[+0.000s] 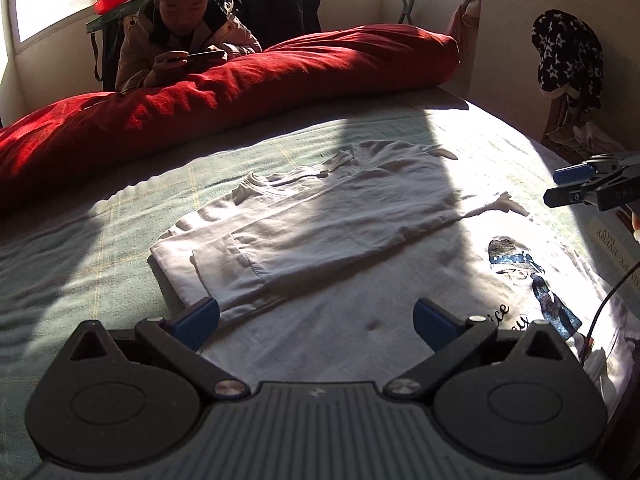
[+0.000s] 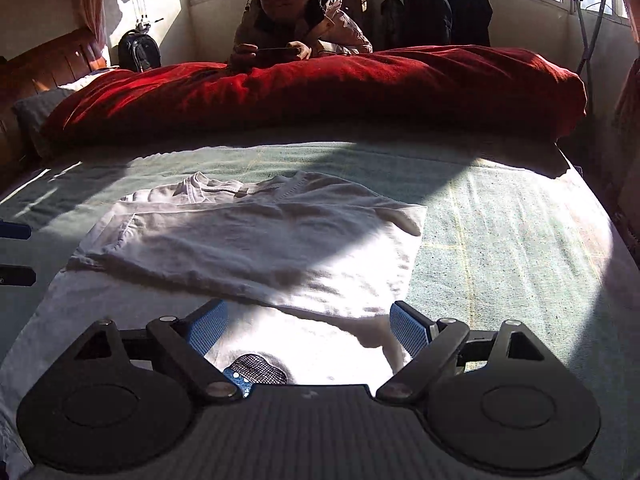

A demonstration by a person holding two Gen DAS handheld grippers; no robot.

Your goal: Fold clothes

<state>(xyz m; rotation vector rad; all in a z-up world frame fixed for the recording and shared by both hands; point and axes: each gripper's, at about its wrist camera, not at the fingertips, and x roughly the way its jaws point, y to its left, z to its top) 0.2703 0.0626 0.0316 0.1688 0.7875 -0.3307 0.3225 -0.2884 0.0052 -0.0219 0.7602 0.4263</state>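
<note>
Both grippers, left [image 1: 316,320] and right [image 2: 308,326], fingers apart, empty, over white shirt [image 1: 320,216]; red duvet [image 1: 240,96] upper frame, person [image 1: 184,28] behind

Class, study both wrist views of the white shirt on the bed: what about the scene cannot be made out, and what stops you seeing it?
- White shirt print: in the right wrist view the right gripper body covers most of it; in the left wrist view glare washes it out.
- Printed lettering, left wrist view: partly hidden behind the left gripper.
- Shirt's near hem: hidden by the gripper bodies in both views.
</note>
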